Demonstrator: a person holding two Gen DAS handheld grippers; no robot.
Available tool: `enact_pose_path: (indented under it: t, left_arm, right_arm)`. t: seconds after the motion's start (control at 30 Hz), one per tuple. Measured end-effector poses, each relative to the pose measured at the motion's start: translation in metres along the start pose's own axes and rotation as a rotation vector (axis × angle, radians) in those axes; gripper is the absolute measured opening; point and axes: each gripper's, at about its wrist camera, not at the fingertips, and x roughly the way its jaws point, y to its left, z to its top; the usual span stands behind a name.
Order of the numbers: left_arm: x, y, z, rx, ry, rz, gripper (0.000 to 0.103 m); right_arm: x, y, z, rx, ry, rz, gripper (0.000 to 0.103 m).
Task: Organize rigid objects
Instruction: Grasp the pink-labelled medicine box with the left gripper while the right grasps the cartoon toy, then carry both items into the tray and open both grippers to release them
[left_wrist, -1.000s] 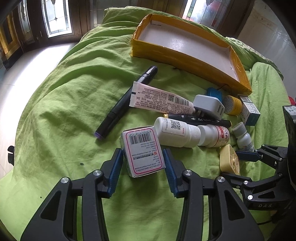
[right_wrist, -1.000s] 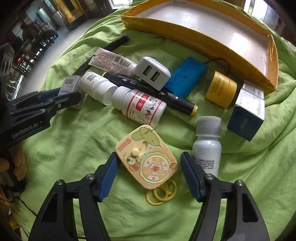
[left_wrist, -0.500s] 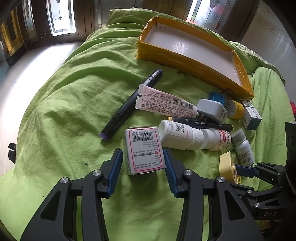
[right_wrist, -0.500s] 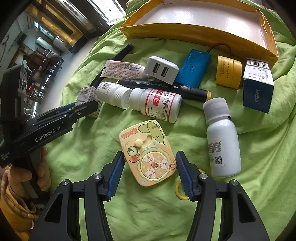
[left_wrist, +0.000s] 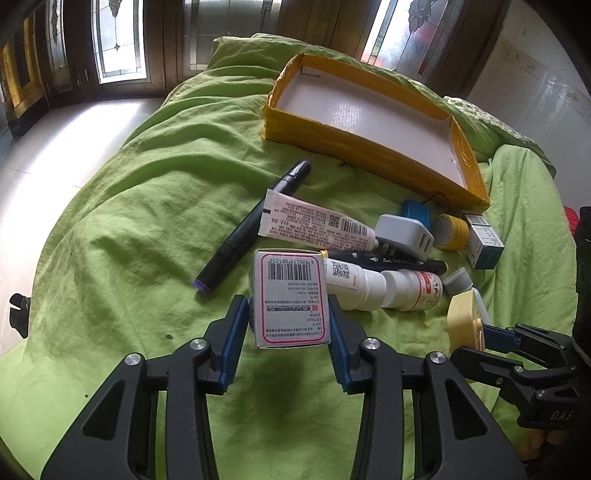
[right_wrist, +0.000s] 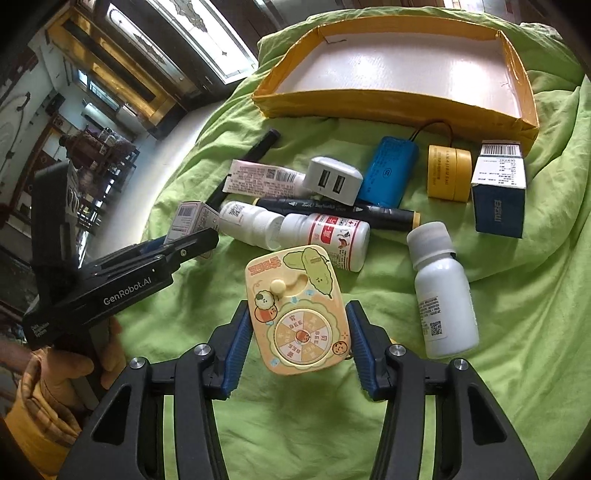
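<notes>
Left gripper (left_wrist: 288, 325): jaws closing, pads pressed on pink-bordered carton (left_wrist: 290, 299), lifted clear of green bedspread (left_wrist: 129, 221). Right gripper (right_wrist: 298, 338): jaws closing on yellow cartoon toy (right_wrist: 297, 310), flanks touching pads. Yellow-walled tray (right_wrist: 388, 105) at 12 o'clock of clutter; white bottle (right_wrist: 441, 295) just beside toy at 3 o'clock.

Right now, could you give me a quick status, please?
Left gripper closing on pink-edged box. Right gripper closing on yellow toy. Yellow tray empty, path clear.
</notes>
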Motion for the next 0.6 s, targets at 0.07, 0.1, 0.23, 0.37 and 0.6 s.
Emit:
enact_pose_path:
  t: [0.07,0.1,0.23,0.37,0.6]
  left_arm:
    - [-0.004,0.0,0.001,-0.003,-0.018,-0.01,0.039]
    - [-0.005,0.0,0.002,-0.004,-0.024,-0.018,0.039]
    - [-0.007,-0.001,0.003,-0.002,-0.039,-0.031,0.039]
    - [-0.008,-0.001,0.003,-0.004,-0.048,-0.034,0.039]
    - [-0.014,-0.009,0.003,0.031,-0.074,-0.02,0.039]
  right_arm:
    - [-0.01,0.0,0.002,0.016,-0.032,0.016,0.046]
    - [-0.015,0.001,0.005,0.019,-0.052,0.021,0.046]
    - [-0.046,0.009,0.017,0.027,-0.153,0.052,0.046]
    - [-0.067,0.017,0.033,0.049,-0.227,0.07,0.046]
    - [-0.076,0.024,0.059,0.06,-0.303,0.06,0.046]
